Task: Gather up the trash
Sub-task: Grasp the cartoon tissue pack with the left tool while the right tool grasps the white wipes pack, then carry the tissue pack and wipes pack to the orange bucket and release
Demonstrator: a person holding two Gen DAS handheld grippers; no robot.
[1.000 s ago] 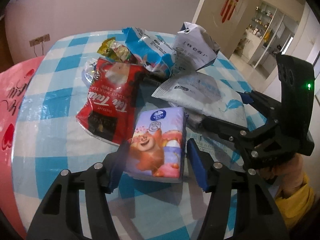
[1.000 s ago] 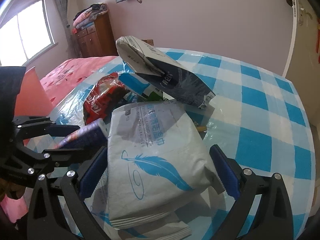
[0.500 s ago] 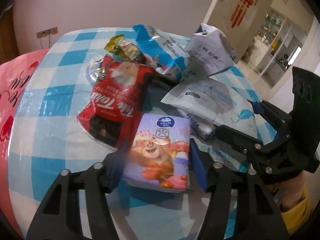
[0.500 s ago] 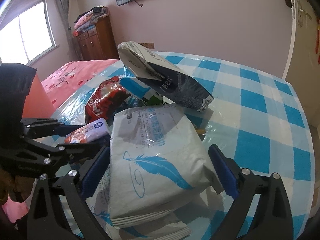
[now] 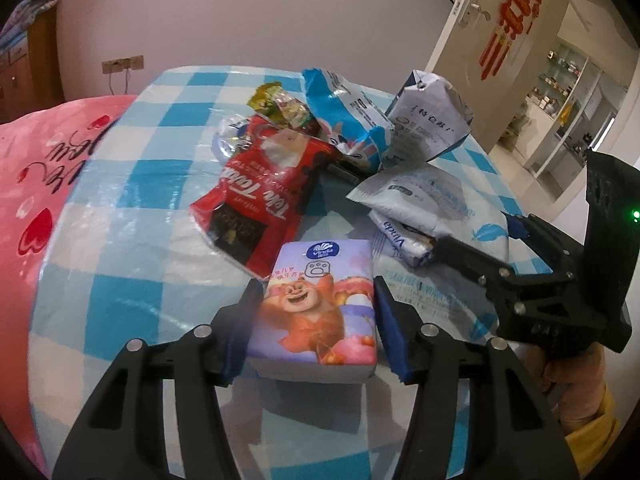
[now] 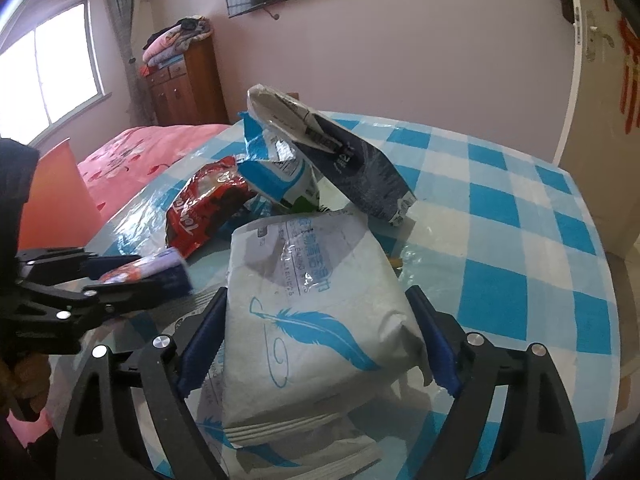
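Trash packs sit between narrowing jaws: left gripper [image 5: 316, 320] now closing onto the tissue pack [image 5: 316, 300], right gripper [image 6: 316, 340] closing around the feather-print bag [image 6: 316, 312], pickups imminent.

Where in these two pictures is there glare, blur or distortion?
Left wrist view: fisheye bends the door and darkens the corners; the tissue pack is sharp, and the tablecloth shines softly. Right wrist view: the window is overexposed, glare lies on the red bag, and the tissue pack's near end looks smeared.
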